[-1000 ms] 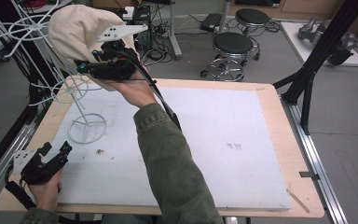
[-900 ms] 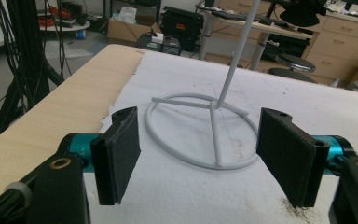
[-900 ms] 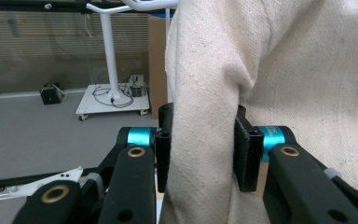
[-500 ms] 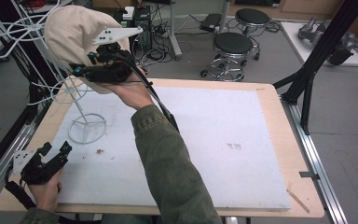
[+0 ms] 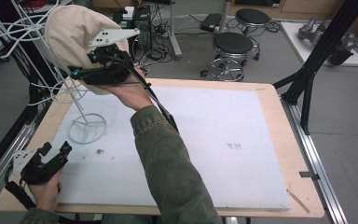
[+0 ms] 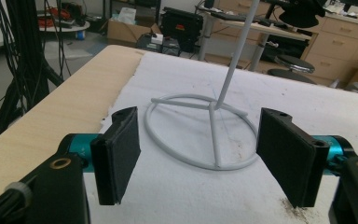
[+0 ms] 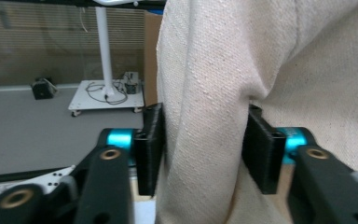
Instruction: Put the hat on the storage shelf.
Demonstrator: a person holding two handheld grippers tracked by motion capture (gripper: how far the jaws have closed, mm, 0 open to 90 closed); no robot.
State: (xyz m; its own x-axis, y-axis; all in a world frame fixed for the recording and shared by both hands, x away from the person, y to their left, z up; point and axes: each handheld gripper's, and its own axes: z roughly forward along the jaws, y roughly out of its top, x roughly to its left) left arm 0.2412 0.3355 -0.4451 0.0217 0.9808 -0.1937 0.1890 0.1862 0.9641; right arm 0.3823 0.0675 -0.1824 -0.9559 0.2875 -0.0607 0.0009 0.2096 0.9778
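At the bench's (image 5: 265,100) eleven o'clock corner, the right hand-held gripper (image 5: 77,73) clamps a fold of a cream fabric hat (image 5: 70,32) held up beside the white wire stand (image 5: 81,114), its jaws pressed on the cloth from both sides. At seven o'clock, the left hand-held gripper (image 5: 56,150) rests low over the white mat (image 5: 214,140), jaws spread wide and holding nothing, facing the stand's ring base.

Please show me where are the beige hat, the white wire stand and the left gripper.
beige hat (image 5: 70,32), high view, on its crown.
white wire stand (image 6: 196,133), left gripper view, on its round base.
left gripper (image 5: 55,148), high view, between its open fingertips.
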